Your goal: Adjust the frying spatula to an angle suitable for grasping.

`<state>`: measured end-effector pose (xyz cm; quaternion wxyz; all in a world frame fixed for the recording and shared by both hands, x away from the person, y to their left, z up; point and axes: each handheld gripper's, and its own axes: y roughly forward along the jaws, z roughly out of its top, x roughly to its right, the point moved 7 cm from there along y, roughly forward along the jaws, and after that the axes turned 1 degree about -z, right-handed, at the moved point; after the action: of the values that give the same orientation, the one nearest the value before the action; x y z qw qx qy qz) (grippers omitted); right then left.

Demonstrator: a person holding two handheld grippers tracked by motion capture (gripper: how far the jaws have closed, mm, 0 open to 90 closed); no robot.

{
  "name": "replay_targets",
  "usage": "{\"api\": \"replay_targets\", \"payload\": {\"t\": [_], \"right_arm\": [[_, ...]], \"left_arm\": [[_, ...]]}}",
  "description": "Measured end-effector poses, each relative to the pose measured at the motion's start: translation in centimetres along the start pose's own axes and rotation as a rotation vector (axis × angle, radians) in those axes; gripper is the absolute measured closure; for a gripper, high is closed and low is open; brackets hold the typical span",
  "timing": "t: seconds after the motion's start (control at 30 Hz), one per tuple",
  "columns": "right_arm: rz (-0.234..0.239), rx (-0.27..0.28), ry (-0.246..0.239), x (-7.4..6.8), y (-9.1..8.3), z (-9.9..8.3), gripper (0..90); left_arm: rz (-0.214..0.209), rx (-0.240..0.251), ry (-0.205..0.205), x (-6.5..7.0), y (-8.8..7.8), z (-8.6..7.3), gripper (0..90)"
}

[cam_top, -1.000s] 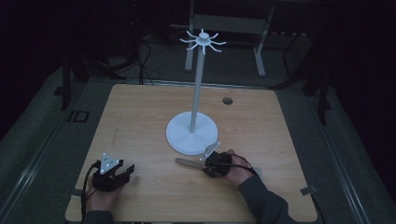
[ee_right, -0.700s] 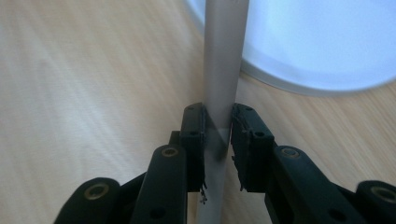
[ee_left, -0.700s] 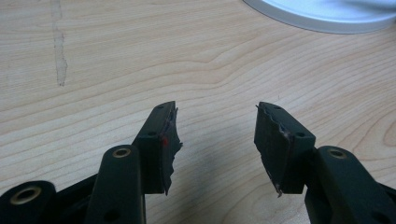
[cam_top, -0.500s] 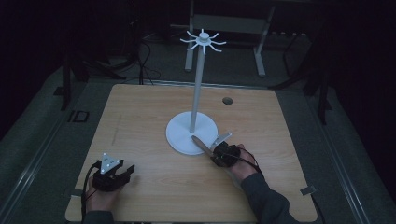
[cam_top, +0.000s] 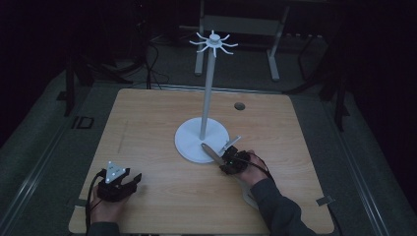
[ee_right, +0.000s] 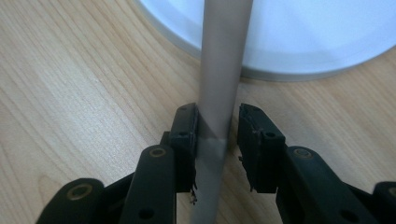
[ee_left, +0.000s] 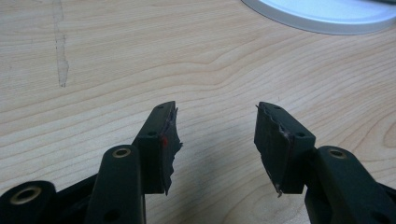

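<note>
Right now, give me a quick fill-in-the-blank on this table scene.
1. Between the jaws of the right tool, which have just been opening, is a bar coloured ___.
2. The bar's far end lies over the stand's round base, which is coloured ___.
3. The left tool has its jaws apart and holds ___.
Missing words: grey; white; nothing.

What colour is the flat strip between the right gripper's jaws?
Plain grey strip, with no pattern. The right gripper view shows it best.
</note>
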<state>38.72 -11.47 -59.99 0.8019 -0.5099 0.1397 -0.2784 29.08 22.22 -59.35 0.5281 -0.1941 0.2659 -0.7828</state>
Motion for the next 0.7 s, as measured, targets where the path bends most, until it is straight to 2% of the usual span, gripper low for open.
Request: {"api": "replay_targets", "payload": {"t": [0.1, 0.17, 0.27, 0.7], "right_arm": [[0.015, 0.001, 0.023, -0.01, 0.07, 0.05, 66.6], [0.017, 0.001, 0.03, 0.01, 0.05, 0.0, 72.1], [0.011, 0.008, 0.036, 0.03, -0.02, -0.1, 74.2], [0.002, 0.061, 0.053, 0.17, -0.55, -0.26, 74.7]], "left_arm": [[-0.001, 0.0, 0.001, 0.02, 0.02, 0.0, 49.2], [-0.001, -0.001, 0.001, 0.03, 0.02, 0.0, 49.2], [-0.001, -0.002, 0.001, 0.03, 0.05, 0.0, 49.2], [0.0, -0.001, 0.004, 0.05, 0.11, 0.04, 49.2]]}}
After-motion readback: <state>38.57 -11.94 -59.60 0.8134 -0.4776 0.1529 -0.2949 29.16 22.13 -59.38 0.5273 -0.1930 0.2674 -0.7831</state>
